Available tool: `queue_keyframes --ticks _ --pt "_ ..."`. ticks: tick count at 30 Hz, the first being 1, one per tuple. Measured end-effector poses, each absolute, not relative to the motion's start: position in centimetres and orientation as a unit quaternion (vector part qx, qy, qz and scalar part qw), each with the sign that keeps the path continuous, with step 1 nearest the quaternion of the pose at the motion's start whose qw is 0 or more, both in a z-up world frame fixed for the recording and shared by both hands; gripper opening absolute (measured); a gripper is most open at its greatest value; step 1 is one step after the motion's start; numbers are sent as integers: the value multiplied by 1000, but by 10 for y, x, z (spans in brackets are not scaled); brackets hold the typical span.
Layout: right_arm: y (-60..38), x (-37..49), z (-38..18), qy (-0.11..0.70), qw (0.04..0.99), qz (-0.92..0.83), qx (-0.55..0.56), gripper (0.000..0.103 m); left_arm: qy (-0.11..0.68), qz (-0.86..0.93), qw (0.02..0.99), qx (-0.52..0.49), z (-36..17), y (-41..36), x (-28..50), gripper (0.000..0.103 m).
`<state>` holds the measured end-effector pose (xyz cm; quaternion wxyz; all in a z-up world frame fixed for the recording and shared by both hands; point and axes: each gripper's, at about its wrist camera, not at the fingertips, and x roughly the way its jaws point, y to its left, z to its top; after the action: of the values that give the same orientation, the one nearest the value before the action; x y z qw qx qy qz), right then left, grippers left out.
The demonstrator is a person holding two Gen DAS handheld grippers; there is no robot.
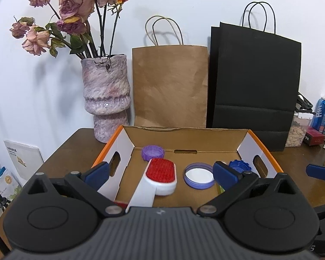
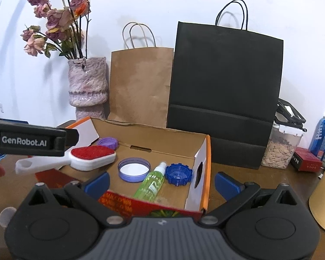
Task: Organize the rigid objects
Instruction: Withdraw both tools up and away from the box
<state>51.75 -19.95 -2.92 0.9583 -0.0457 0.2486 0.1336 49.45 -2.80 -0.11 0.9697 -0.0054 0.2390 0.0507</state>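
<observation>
— How did the fingers stand?
— Both the left gripper point(image 1: 161, 173) and right gripper point(image 2: 161, 183) were spread wide, grasping nothing.
— And the lint brush point(image 1: 160, 178)?
— It lay in the cardboard box point(image 1: 184, 136), handle over the near edge, beside a lilac lid point(image 1: 199, 178).

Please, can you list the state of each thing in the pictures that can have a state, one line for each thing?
Cardboard box: open on top, holding items.
Lint brush: red face up, head in the box, handle over its edge.
Spray bottle: lying on its side.
Lavender lid: hollow side up.
Blue cap: hollow side up.
Purple cap: hollow side up.
Left claw: open, empty.
Right claw: open, empty.
</observation>
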Motion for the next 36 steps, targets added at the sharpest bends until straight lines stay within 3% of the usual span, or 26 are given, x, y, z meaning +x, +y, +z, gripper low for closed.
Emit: queue_keyframes --ticks 36 --pt "-225 380 -43 278 951 130 -38 103 276 48 960 -17 -15 -23 367 103"
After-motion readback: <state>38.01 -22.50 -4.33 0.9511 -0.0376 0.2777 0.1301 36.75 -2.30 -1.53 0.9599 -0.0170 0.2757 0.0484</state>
